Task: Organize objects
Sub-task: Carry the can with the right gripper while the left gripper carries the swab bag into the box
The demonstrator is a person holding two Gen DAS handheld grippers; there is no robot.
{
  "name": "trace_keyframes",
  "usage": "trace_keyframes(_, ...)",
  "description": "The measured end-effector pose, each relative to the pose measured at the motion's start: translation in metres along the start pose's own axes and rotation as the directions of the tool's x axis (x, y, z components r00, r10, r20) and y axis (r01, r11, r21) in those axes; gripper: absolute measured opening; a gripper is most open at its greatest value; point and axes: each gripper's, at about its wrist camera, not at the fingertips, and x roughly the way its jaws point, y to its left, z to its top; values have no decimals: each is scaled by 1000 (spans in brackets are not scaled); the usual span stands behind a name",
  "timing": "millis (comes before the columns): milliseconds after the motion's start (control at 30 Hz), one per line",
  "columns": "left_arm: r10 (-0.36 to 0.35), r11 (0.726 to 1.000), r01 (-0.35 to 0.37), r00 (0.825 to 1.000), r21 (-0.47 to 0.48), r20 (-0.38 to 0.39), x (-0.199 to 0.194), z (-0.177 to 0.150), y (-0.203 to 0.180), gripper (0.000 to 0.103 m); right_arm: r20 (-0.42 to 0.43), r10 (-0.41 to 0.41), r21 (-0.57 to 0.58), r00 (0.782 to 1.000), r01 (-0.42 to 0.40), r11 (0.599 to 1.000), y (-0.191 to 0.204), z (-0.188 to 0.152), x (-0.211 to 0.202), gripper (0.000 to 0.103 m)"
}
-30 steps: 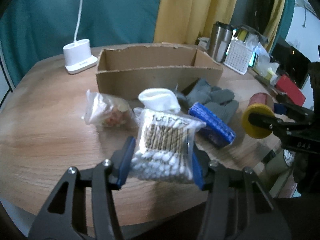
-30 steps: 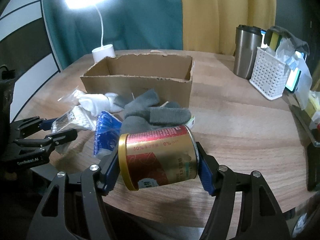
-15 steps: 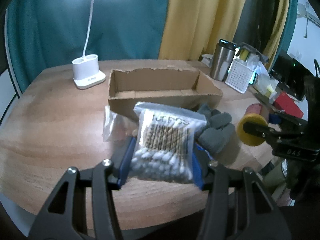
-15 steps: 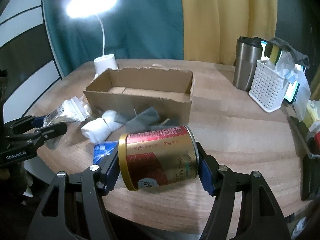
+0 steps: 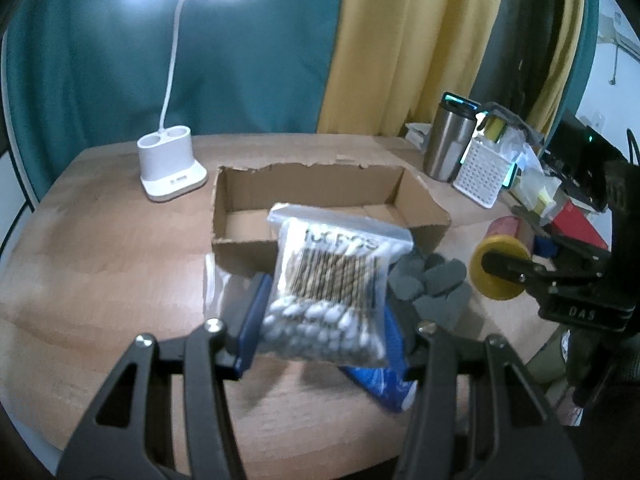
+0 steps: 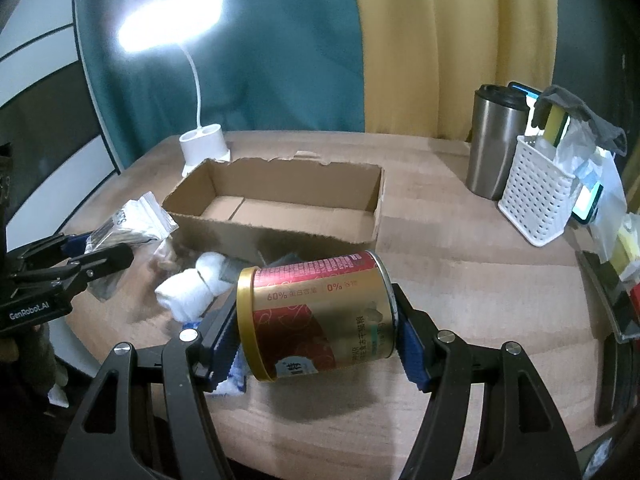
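**Wooden table and its load**

A cardboard box is set at the centre of the wooden table. A lamp base is seen at ten o'clock, a steel tumbler and white basket at two o'clock, rolled white socks and grey gloves at six.

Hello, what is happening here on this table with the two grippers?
A person is tidying things into the cardboard box, which looks empty. The left gripper holds a bag of cotton swabs above the table, and the right gripper holds a red and gold can on its side. A white sock roll and gray gloves lie before the box.
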Motion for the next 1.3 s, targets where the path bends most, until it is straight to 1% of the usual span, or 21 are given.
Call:
trace_keyframes(300, -10, 1000, 10, 1000, -4, -3, 21, 21, 0, 52, 4, -4, 20, 1000, 3, 1000, -13, 20, 12, 70)
trace_keyframes(633, -31, 999, 31, 1000, -11, -5, 43, 41, -4, 52, 0, 3, 27, 1000, -3, 1000, -17, 36, 30, 70)
trace_keyframes(967, -42, 999, 41, 999, -13, -11, 62, 53, -7, 52, 4, 18, 40, 1000, -18, 999, -15, 51, 46, 70)
trace_keyframes(1300, -37, 999, 36, 999, -31, -19, 84, 61, -5, 52, -20, 18, 56, 1000, -17, 998, -18, 61, 68, 70)
